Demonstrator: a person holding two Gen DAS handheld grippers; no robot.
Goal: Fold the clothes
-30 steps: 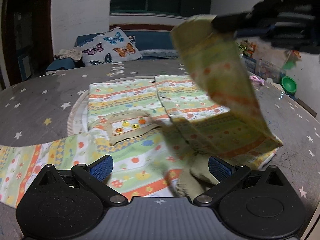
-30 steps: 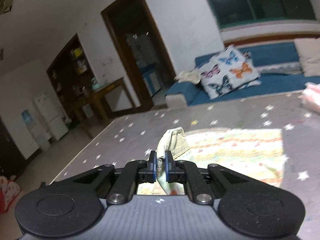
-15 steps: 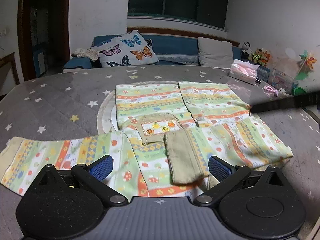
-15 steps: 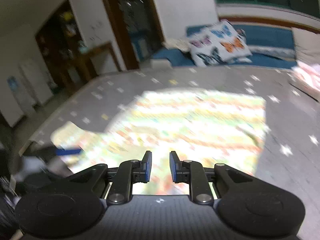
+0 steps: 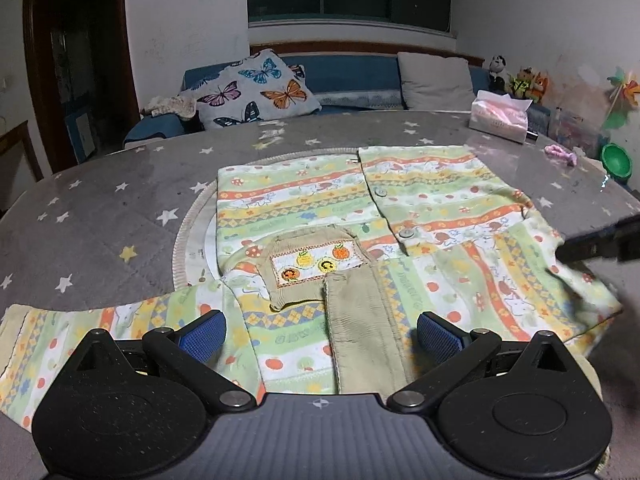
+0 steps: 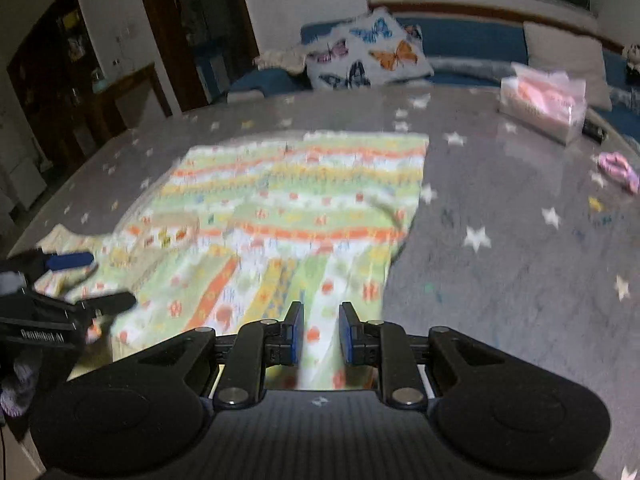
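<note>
Over the patterned garment (image 5: 360,216), left gripper (image 5: 320,334) wide open, right gripper (image 6: 320,330) parted, empty.

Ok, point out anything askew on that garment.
The patterned cardigan lies flat, but unevenly folded: its right sleeve is folded in over the body with the tan cuff at centre, while the left sleeve lies stretched outward.

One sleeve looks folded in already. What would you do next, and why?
Probably bring the left gripper, its jaws wide open, over to the other sleeve and grip its cuff. That sleeve lies stretched out flat on the table, while the right sleeve is folded across the cardigan.
</note>
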